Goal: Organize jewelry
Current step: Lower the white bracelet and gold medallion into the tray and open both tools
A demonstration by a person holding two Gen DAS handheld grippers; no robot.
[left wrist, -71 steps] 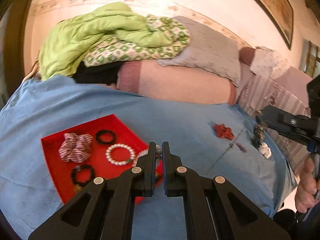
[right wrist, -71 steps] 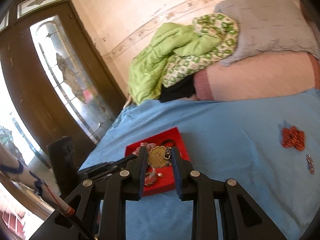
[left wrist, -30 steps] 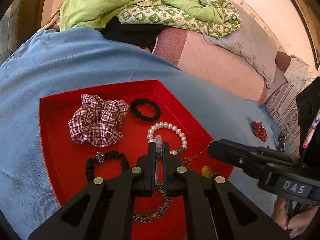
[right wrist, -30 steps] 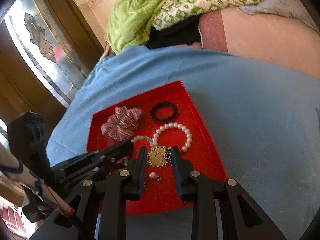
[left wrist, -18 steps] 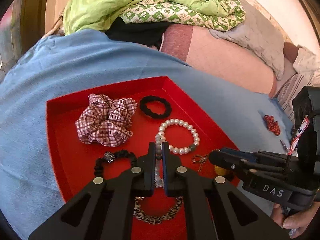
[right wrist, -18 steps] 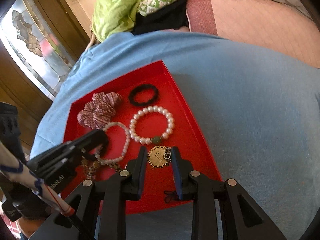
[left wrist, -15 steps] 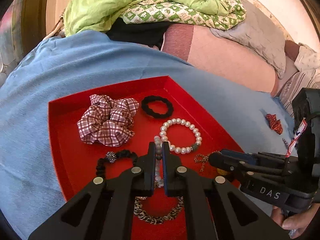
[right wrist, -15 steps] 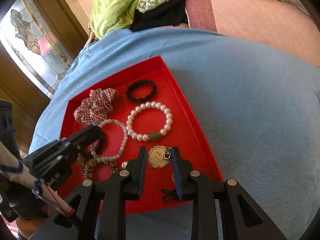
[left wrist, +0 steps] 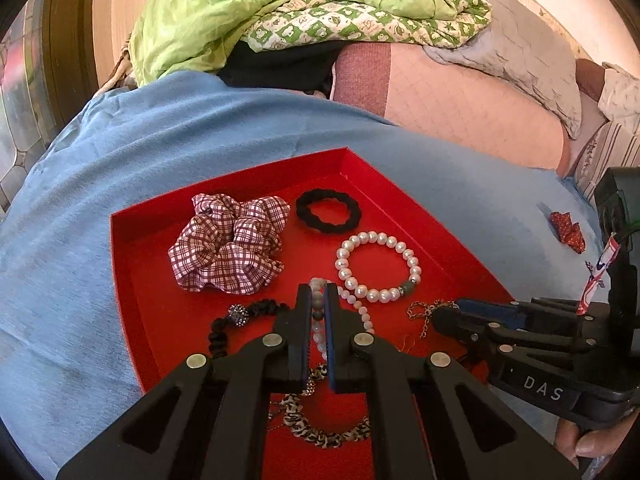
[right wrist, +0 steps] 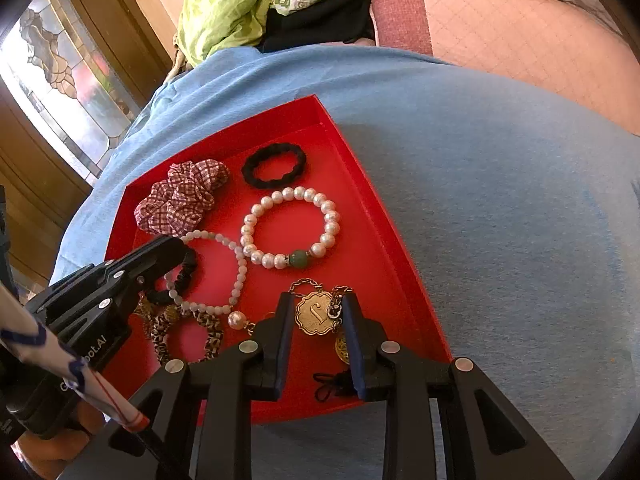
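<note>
A red tray [left wrist: 132, 272] [right wrist: 404, 264] lies on a blue cloth. In it are a plaid scrunchie [left wrist: 228, 248], a black hair tie [left wrist: 328, 211], a pearl bracelet with a green bead [left wrist: 378, 266] [right wrist: 290, 226], a black beaded bracelet [left wrist: 236, 320] and a leopard-print band [left wrist: 320, 432]. My left gripper [left wrist: 318, 300] is shut on a pale bead bracelet [right wrist: 216, 268] low over the tray. My right gripper [right wrist: 316, 310] is shut on a gold pendant with chain [right wrist: 316, 312] over the tray's near right corner.
A red beaded piece [left wrist: 568, 232] lies on the blue cloth right of the tray. Behind are a pink cushion [left wrist: 460, 108], a green blanket [left wrist: 240, 8] and a grey pillow [left wrist: 520, 52]. A stained-glass door [right wrist: 60, 64] stands at the left.
Both grippers have come down closer to the tray with their pieces still held. The pale bead bracelet now rests partly on the tray floor and the pendant's chain touches it.
</note>
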